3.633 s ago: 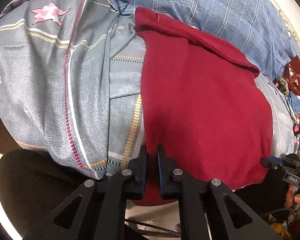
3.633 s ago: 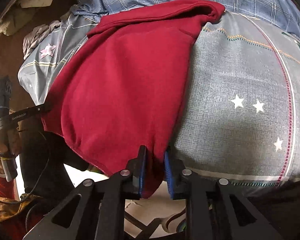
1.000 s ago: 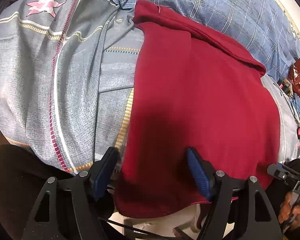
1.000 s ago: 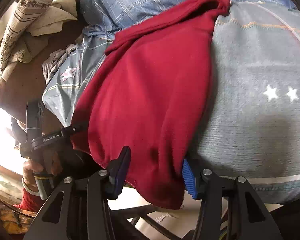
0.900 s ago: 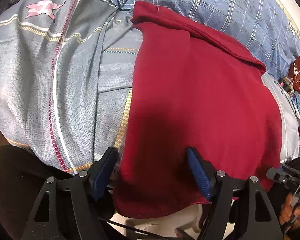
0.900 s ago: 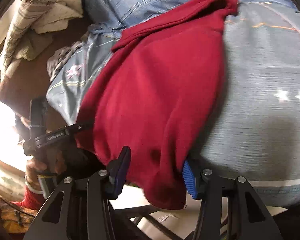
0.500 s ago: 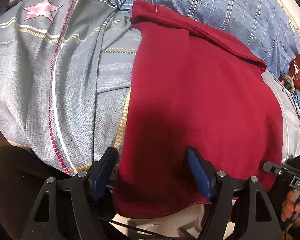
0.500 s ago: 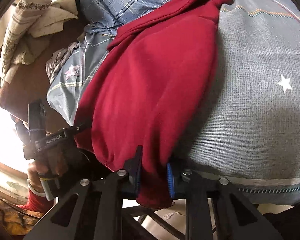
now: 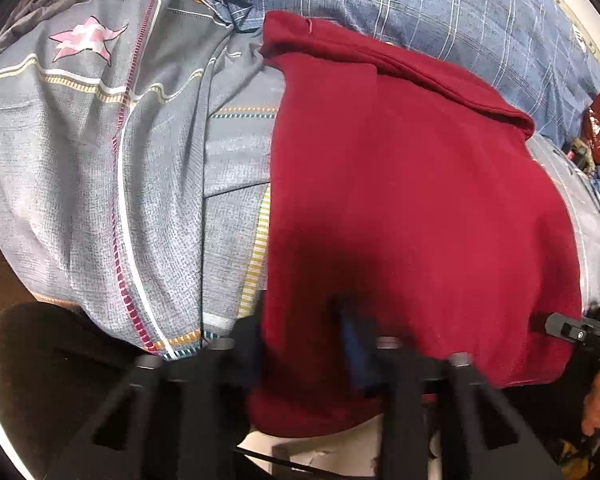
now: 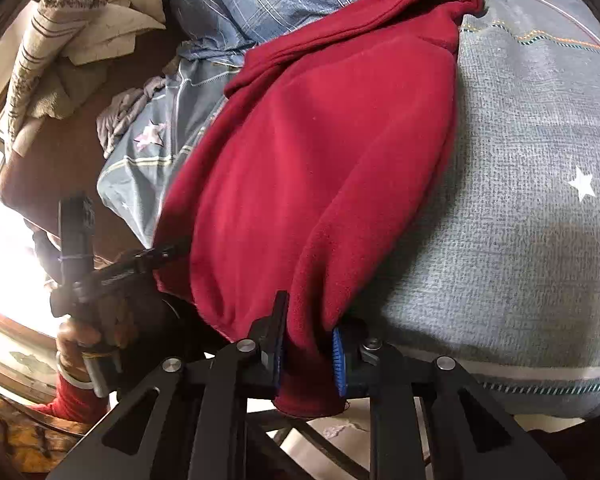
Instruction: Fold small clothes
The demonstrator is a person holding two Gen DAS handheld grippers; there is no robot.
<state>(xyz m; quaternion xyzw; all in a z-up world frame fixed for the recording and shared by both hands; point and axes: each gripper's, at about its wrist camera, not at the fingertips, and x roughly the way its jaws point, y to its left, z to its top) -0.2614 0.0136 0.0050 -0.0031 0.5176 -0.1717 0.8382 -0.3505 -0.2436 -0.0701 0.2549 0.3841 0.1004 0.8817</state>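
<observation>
A dark red fleece garment [image 9: 412, 184] lies spread on a grey star-print bed cover [image 9: 80, 168], its near hem hanging over the bed's front edge. In the right wrist view the garment [image 10: 320, 168] runs from the far pillow down to my right gripper [image 10: 306, 346], which is shut on its near right corner. My left gripper [image 9: 300, 344] sits at the near left corner of the hem; its fingers are blurred and straddle the cloth with a narrow gap. The left gripper also shows at the left in the right wrist view [image 10: 168, 254].
A blue plaid pillow [image 9: 440, 12] lies behind the garment. Striped and beige cloths [image 10: 68, 28] are piled at the far left on a brown surface. The floor shows below the bed's front edge. The right gripper body [image 9: 580, 332] shows at the right.
My right gripper closed on the garment's right corner about half a second ago and holds it. My left gripper's jaws, wide open before, have moved inward on the hem and are blurred now.
</observation>
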